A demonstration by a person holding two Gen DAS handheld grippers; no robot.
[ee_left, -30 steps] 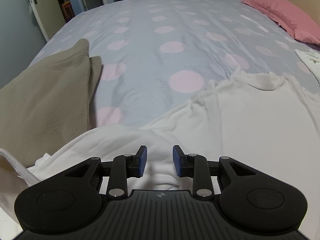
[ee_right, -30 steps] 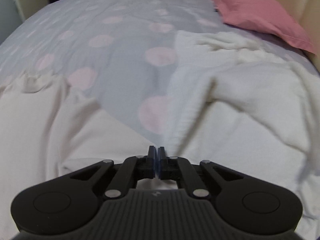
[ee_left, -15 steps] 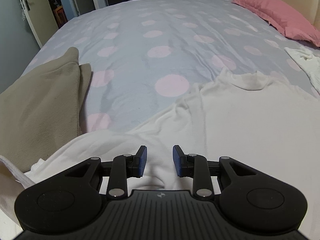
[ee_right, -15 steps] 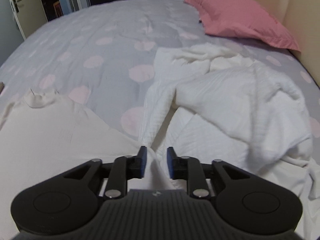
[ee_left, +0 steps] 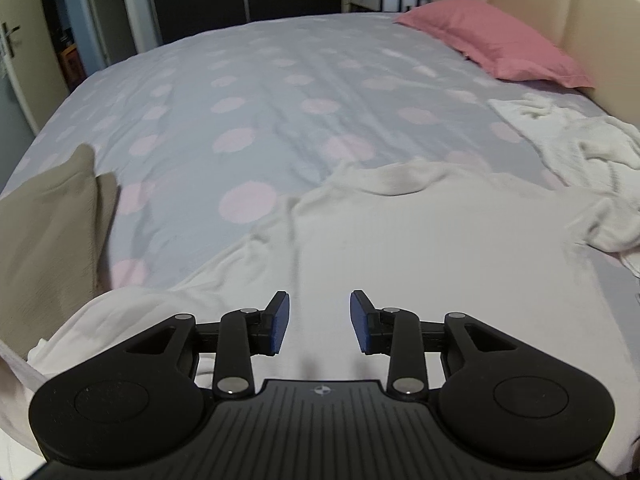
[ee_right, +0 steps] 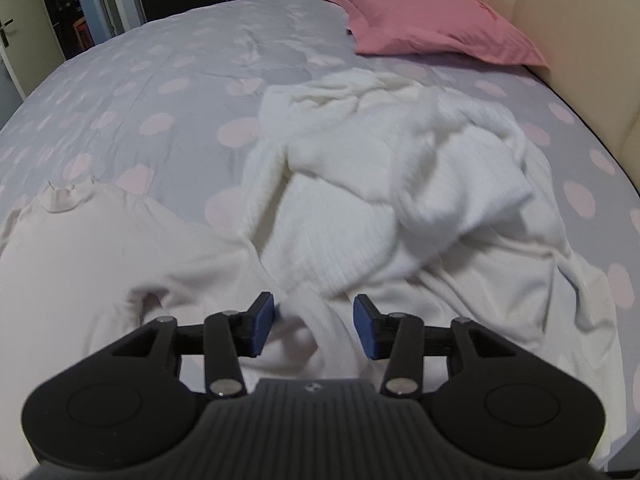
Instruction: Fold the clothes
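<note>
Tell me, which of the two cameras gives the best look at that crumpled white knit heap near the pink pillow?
The right wrist view. There the white knit heap fills the middle of the picture, with its folds and ribbed texture plain. The left wrist view catches only part of it at the far right edge, small and cut off, beyond the cream top spread flat.

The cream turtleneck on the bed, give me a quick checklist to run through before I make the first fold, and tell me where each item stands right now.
1. Left tongs open and empty: ok.
2. Right tongs open, nothing pinched: ok, though cloth lies between the fingers.
3. Cream turtleneck body spread flat, collar away from you: ok.
4. Its right sleeve clear of the white knit pile: not ok, the two meet and bunch by the right tongs.
5. Left sleeve laid out: cannot tell, it runs out of view near the beige garment.
6. Free bedspread beyond the collar: ok.
</note>
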